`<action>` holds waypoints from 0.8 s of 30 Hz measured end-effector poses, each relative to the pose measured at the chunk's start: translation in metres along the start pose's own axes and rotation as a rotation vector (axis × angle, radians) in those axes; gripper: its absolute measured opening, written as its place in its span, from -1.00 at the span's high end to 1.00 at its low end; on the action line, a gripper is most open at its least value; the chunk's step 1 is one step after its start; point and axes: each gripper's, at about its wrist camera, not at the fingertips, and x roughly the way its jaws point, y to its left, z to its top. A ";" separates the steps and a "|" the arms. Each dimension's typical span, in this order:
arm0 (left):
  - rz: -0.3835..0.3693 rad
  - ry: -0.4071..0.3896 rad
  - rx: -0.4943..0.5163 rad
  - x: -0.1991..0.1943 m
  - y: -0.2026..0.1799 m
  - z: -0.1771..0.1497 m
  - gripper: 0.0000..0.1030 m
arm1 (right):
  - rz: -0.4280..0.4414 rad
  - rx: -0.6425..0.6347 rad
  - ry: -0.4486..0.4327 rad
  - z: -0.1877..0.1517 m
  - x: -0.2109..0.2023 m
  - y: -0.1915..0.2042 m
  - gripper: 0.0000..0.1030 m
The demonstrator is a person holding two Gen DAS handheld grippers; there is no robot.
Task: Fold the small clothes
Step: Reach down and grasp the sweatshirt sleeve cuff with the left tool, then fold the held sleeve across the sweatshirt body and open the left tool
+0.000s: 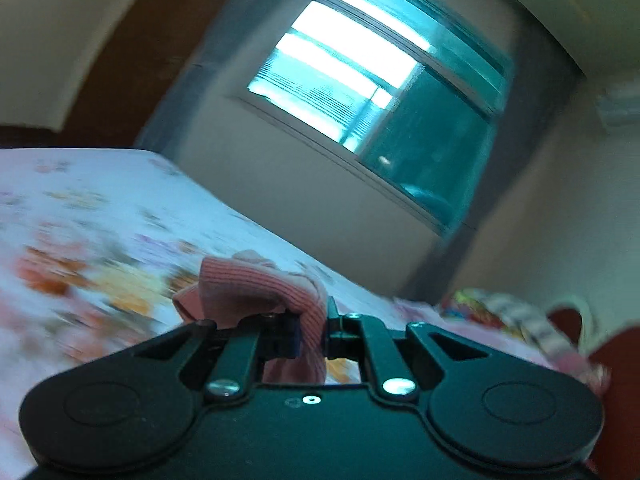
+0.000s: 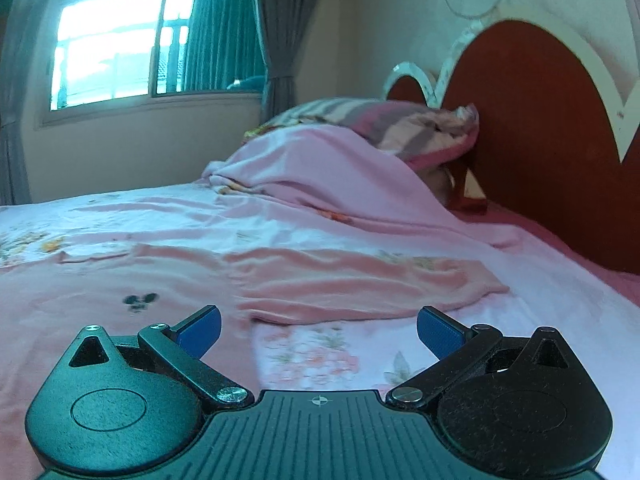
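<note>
My left gripper [image 1: 312, 332] is shut on the ribbed pink cuff [image 1: 256, 284] of a small garment, lifted above the floral bedsheet [image 1: 80, 216]; the cloth bunches between the jaws and hangs below them. The left wrist view is tilted and blurred. In the right wrist view the pink garment [image 2: 320, 276] lies spread flat on the bed, one sleeve reaching right, a small dark mouse print [image 2: 139, 300] on its body. My right gripper [image 2: 318, 332] hovers low over the garment's near edge, blue pads [image 2: 438, 334] wide apart, nothing between them.
A pink blanket [image 2: 320, 172] and striped pillow [image 2: 400, 124] are heaped against the red headboard [image 2: 540, 120] at the far right. A window [image 2: 132, 36] with grey curtains sits behind the bed. The mattress edge [image 1: 280, 236] runs near the wall.
</note>
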 end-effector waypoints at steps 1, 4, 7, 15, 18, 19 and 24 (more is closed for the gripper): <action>-0.013 0.019 0.040 0.009 -0.024 -0.016 0.85 | -0.005 -0.003 0.001 0.002 0.007 -0.006 -1.00; -0.034 0.077 0.111 0.028 -0.070 -0.060 0.85 | -0.035 0.003 -0.011 0.010 0.030 -0.024 -1.00; -0.058 0.145 0.212 0.051 -0.112 -0.102 0.85 | -0.048 0.054 -0.011 0.016 0.045 -0.046 -1.00; -0.098 0.318 0.426 0.111 -0.193 -0.195 0.76 | -0.067 0.106 0.044 -0.011 0.050 -0.082 -1.00; -0.131 0.474 0.491 0.126 -0.213 -0.226 -0.27 | -0.082 0.126 0.071 -0.021 0.048 -0.094 -1.00; -0.142 0.465 0.516 0.120 -0.217 -0.232 -0.45 | -0.088 0.133 0.079 -0.023 0.048 -0.097 -1.00; -0.132 0.317 0.520 0.050 -0.189 -0.210 -0.66 | -0.064 0.148 0.078 -0.020 0.036 -0.103 -1.00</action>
